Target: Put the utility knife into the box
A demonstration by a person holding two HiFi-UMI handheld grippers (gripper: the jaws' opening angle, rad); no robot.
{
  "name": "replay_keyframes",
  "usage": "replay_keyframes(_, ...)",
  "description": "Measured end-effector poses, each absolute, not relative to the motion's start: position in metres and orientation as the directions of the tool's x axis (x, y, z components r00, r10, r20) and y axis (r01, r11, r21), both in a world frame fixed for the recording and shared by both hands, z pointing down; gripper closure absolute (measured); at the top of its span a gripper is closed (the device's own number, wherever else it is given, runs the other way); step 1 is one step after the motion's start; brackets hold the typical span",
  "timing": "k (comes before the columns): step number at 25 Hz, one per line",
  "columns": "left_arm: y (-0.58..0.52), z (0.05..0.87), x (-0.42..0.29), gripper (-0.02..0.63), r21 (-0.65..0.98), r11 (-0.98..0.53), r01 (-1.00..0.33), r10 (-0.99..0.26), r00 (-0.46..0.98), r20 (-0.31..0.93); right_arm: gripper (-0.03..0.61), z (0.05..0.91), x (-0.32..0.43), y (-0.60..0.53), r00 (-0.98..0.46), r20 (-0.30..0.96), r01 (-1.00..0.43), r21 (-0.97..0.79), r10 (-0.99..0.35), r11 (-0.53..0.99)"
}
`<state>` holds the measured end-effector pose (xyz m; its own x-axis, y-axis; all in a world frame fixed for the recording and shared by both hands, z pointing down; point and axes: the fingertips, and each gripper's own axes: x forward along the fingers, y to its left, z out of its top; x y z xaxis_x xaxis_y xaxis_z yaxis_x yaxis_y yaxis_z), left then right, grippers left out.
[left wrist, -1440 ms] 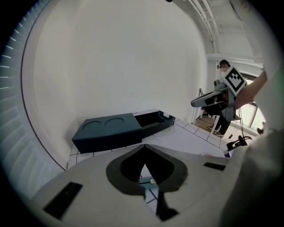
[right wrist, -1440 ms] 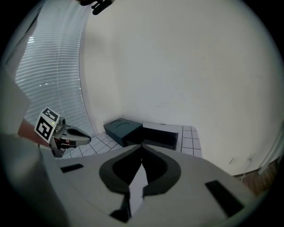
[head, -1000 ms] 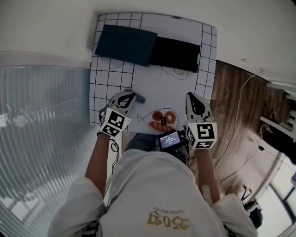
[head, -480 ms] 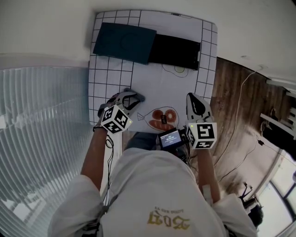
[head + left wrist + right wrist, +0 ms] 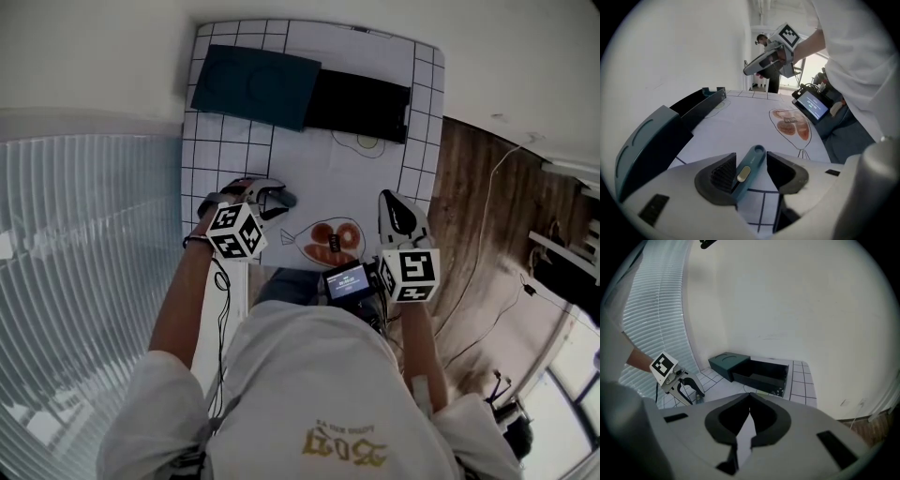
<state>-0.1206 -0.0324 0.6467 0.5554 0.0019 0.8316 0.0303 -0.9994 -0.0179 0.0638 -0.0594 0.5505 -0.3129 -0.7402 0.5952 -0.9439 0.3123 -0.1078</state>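
Observation:
The teal utility knife [image 5: 749,166] lies on the gridded white mat [image 5: 309,178], between the jaws of my left gripper [image 5: 751,156]. Those jaws are opening: the knife leans by the left pad [image 5: 723,172], and a gap shows to the right pad. From the head view the left gripper [image 5: 267,197] sits at the mat's left, over the knife [image 5: 285,199]. The black open box [image 5: 361,105] and its teal lid [image 5: 255,86] lie at the far end. My right gripper [image 5: 394,202] hovers at the mat's near right, shut and empty [image 5: 749,395].
A fish-on-plate drawing [image 5: 330,242] and an egg drawing [image 5: 366,142] mark the mat. A small screen [image 5: 345,280] hangs at the person's waist. Window blinds [image 5: 84,262] are left of the table, wooden floor [image 5: 487,234] to the right.
The left gripper has swung left and turned, its marker cube now facing differently. Its jaws have spread apart around the knife. The right gripper has stayed put.

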Motion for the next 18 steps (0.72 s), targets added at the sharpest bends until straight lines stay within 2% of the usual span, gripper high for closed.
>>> replay_keyframes(4, -0.031, 0.655, -0.118, 0.415, -0.021, -0.990, 0.140, 0.052, 0.498, 0.866, 0.571, 0.553, 0.063, -0.057, -0.312, 0.608, -0.941, -0.091, -0.730, 0.327)
replay_keyframes(7, -0.032, 0.657, -0.116, 0.414, 0.014, -0.988, 0.156, 0.087, 0.472, 0.877, 0.572, 0.555, 0.065, -0.056, -0.310, 0.611, -0.942, -0.097, -0.729, 0.320)
replay_keyframes(11, -0.035, 0.656, -0.114, 0.456, -0.032, -0.979, 0.203, 0.062, 0.445, 0.894, 0.572, 0.553, 0.069, -0.057, -0.301, 0.607, -0.946, -0.092, -0.735, 0.311)
replay_keyframes(18, -0.035, 0.657, -0.112, 0.463, 0.004, -0.983, 0.186, 0.084, 0.429, 0.900, 0.572, 0.553, 0.078, -0.059, -0.288, 0.607, -0.952, -0.102, -0.740, 0.287)
